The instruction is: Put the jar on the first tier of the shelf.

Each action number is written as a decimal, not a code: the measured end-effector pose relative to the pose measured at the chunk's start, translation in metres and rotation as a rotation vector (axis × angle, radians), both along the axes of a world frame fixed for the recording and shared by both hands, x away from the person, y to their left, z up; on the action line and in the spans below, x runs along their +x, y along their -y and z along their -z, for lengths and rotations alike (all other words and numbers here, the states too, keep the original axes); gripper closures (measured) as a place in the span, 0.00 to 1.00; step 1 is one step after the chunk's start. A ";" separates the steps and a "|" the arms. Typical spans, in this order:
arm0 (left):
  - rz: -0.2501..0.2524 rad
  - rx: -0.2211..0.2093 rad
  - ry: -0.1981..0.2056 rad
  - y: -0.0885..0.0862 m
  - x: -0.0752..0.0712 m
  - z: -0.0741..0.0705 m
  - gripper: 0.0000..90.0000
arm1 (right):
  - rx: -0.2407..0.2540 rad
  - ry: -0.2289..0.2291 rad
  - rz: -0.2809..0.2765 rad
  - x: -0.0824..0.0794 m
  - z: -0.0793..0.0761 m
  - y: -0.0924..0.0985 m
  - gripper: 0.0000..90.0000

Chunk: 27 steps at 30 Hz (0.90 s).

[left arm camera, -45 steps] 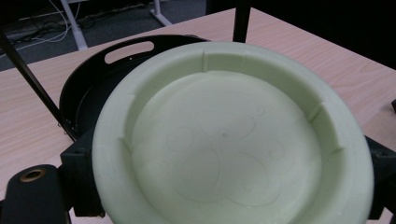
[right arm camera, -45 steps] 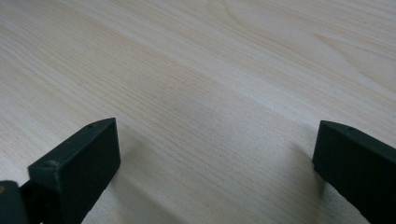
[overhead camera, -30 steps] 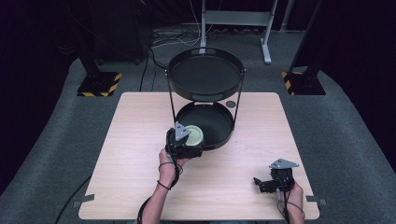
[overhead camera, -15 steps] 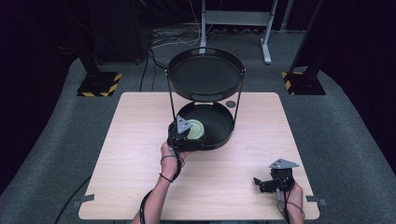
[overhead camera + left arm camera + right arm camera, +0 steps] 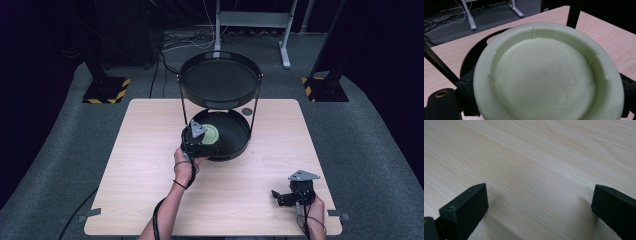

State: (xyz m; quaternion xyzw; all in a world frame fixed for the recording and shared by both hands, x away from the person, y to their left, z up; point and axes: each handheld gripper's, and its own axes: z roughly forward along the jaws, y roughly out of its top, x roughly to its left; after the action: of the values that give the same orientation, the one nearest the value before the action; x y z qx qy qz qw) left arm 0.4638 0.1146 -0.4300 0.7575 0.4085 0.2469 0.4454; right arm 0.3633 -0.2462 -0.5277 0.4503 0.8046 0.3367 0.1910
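- High view: left gripper (image 5: 200,137) holds a pale green plate (image 5: 210,135) at the near-left rim of the lower tray (image 5: 237,131) of a black two-tier stand. Upper tray (image 5: 220,82) appears bare. Advice: keep the plate level and clear of the stand's post (image 5: 182,107).
- Left gripper view: jaws pinch the plate (image 5: 544,75) by its near edge.
- Right gripper view: right gripper (image 5: 539,207) spread wide, idle over the wooden table (image 5: 536,157).

A pale wood table (image 5: 150,170) stands on grey carpet (image 5: 60,150) — beyond it, a grey metal frame (image 5: 252,20), cables (image 5: 185,40) and two hazard-striped bases (image 5: 106,92) in darkness.
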 end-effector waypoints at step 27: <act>-0.021 0.010 -0.034 0.015 0.032 0.023 0.12 | -0.001 0.002 0.001 0.000 0.000 0.000 0.00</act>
State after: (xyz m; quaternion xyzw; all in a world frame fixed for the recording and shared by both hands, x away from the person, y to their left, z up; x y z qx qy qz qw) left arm 0.4957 0.1001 -0.4532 0.7594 0.4228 0.2406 0.4320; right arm 0.3630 -0.2459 -0.5276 0.4504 0.8043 0.3366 0.1923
